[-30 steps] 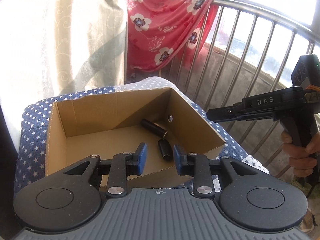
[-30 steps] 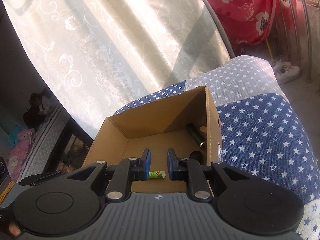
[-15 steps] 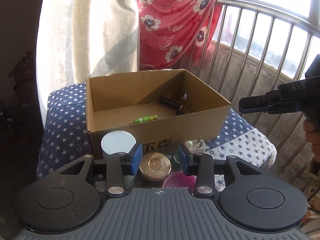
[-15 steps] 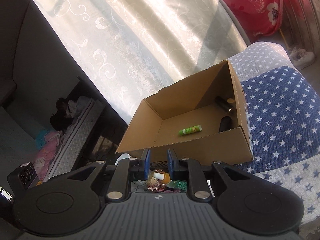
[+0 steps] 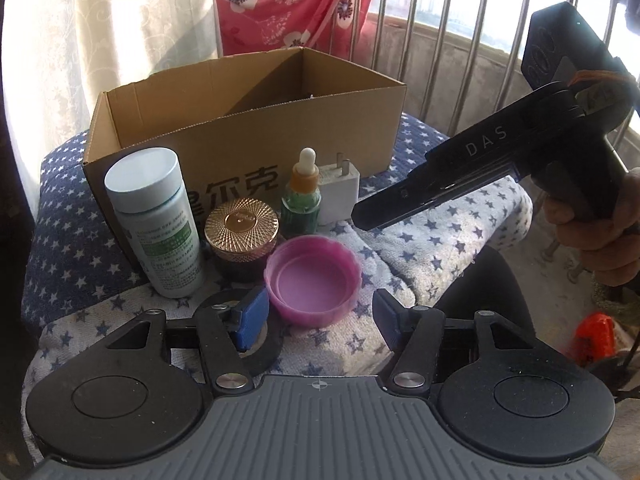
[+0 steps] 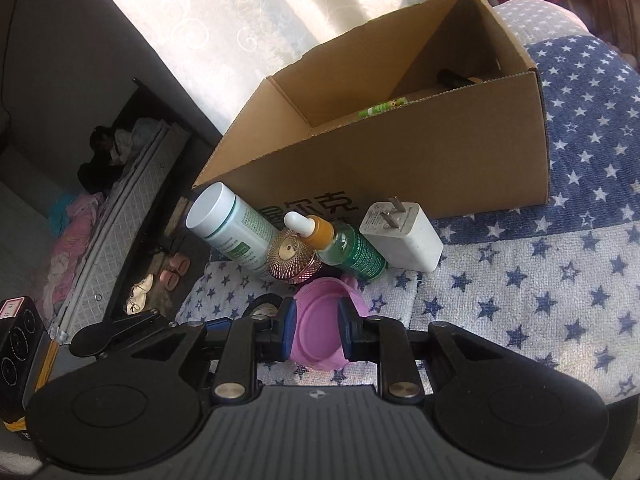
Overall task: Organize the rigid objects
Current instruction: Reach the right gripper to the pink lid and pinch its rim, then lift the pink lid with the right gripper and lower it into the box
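While nothing is pinched, the row before the box reads:
White bottle (image 5: 154, 216): upright, leftmost.
Gold-lidded jar (image 5: 242, 232): beside it.
Pink cap (image 5: 314, 280): open side up, just ahead of left gripper (image 5: 316, 320), fingers spread.
Dropper bottle (image 5: 302, 196): behind cap.
White charger (image 5: 340, 192): against cardboard box (image 5: 248, 140).
Right gripper (image 6: 316, 330): parted, empty, above the cap.

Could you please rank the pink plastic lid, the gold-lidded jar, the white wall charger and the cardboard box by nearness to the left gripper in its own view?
1. Pink plastic lid, just ahead of the left gripper.
2. Gold-lidded jar, behind it, to the left.
3. White wall charger, farther back, against the box.
4. Cardboard box, rearmost.
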`<state>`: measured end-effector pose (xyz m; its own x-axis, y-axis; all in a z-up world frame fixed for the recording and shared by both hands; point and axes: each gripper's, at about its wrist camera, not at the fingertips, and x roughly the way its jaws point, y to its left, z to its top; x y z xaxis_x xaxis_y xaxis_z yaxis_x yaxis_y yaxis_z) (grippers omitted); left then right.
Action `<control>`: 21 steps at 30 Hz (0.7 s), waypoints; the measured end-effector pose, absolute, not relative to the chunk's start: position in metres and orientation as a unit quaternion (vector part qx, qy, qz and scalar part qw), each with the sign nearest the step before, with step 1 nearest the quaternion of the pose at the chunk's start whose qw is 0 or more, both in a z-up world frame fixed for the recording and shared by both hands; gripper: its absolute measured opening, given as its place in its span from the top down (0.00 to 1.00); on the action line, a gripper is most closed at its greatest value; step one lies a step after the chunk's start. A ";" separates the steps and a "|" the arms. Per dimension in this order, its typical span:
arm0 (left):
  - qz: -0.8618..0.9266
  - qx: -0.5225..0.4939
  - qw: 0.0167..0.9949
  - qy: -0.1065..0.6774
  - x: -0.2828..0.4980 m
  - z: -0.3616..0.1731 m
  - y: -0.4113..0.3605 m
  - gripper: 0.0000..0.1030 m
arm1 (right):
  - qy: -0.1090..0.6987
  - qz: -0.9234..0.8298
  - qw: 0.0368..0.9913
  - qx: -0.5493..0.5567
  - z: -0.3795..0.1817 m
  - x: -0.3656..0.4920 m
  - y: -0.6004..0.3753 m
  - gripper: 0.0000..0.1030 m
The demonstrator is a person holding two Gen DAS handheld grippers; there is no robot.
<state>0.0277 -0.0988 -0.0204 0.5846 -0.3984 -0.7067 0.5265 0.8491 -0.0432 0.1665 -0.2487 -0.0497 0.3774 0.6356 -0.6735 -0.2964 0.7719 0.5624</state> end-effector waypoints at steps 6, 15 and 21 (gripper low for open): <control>-0.242 0.124 0.888 0.372 0.032 -0.033 -0.108 0.40 | 0.491 0.279 0.812 0.146 -0.059 0.170 -0.237 0.76; -0.234 0.146 0.884 0.378 0.042 -0.043 -0.116 0.34 | 0.501 0.269 0.815 0.112 -0.071 0.177 -0.228 0.63; -0.233 0.146 0.880 0.387 0.048 -0.051 -0.124 0.33 | 0.503 0.269 0.816 0.097 -0.078 0.182 -0.226 0.64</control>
